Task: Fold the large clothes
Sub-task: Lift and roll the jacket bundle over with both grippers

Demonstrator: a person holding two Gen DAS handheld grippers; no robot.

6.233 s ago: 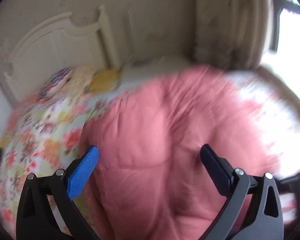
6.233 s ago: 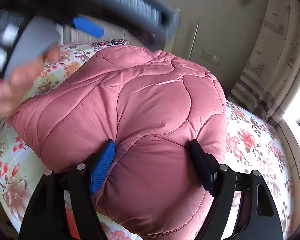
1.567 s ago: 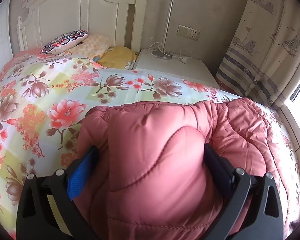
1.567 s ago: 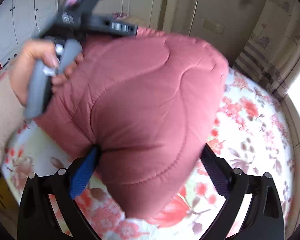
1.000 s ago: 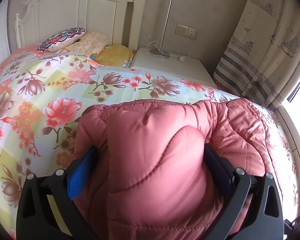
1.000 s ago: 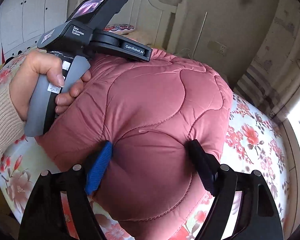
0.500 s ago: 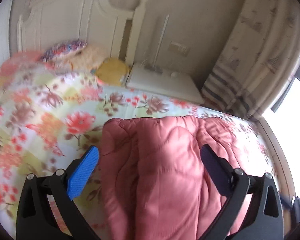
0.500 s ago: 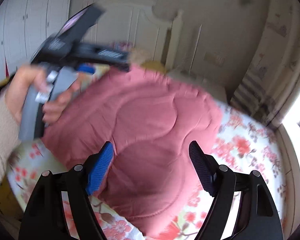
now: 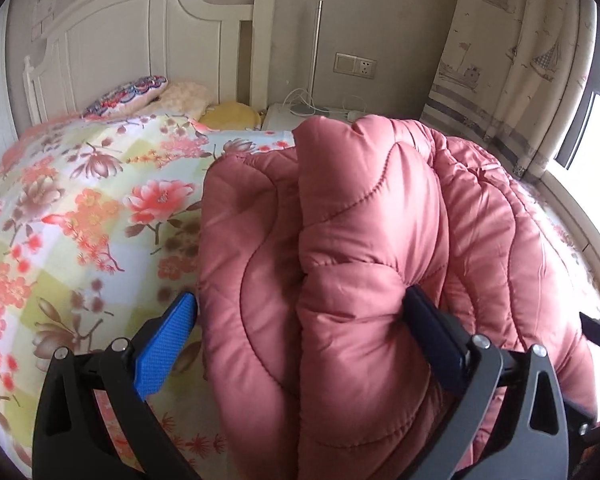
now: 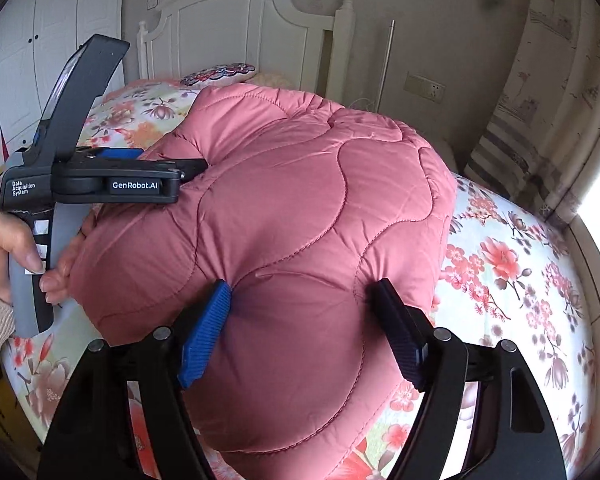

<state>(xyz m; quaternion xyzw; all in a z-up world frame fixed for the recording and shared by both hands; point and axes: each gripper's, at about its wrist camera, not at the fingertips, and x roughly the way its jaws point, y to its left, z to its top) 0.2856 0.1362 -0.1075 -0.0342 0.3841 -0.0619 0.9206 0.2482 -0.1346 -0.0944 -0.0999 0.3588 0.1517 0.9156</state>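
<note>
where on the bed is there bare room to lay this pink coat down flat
Open bedspread lies between the pink coat and the pillows by the headboard, and a second strip runs between coat and window side. The middle is crowded by the coat and both hand-held grippers.

"GenRobot.AI", "Data Acquisition System" on left gripper

The bed is being viewed by the left wrist camera from close above, toward the headboard. The same headboard is being faced by the right wrist camera from farther right. The coat is being shared, close up.
</note>
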